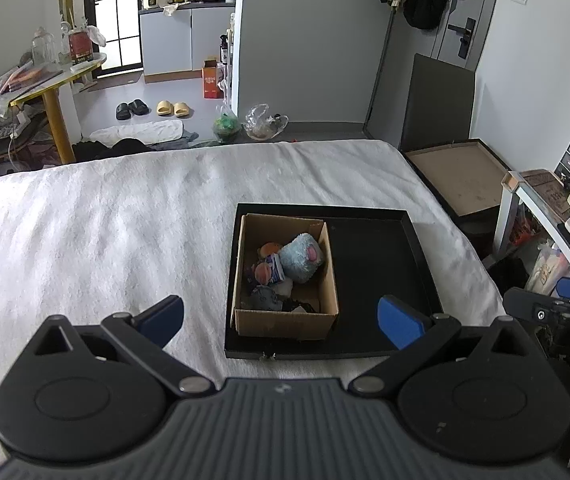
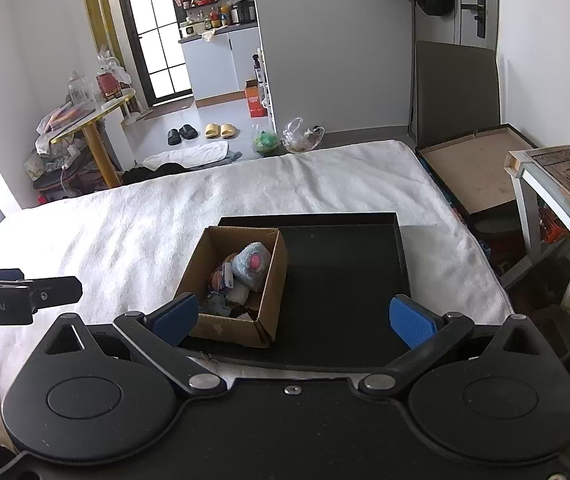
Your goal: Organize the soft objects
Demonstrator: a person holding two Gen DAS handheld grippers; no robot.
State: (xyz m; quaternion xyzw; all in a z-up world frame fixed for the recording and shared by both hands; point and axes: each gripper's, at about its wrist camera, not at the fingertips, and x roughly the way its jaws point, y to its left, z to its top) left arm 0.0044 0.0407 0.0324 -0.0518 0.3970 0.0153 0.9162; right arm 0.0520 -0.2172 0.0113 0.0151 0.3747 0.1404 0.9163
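Left tongs [image 1: 281, 320] and right tongs [image 2: 293, 320] both gape wide, empty, above the cardboard box [image 1: 285, 322].

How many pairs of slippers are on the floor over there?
2. A black pair lies on the floor near the kitchen doorway, and a yellow pair sits just to its right. More could be hidden behind the bed.

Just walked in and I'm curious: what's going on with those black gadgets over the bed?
A person holds a two-finger tool in each hand. The left tool and right tool are both open, holding nothing. Ahead, a cardboard box of soft toys, including a blue plush, sits in the left side of a black tray on the bed.
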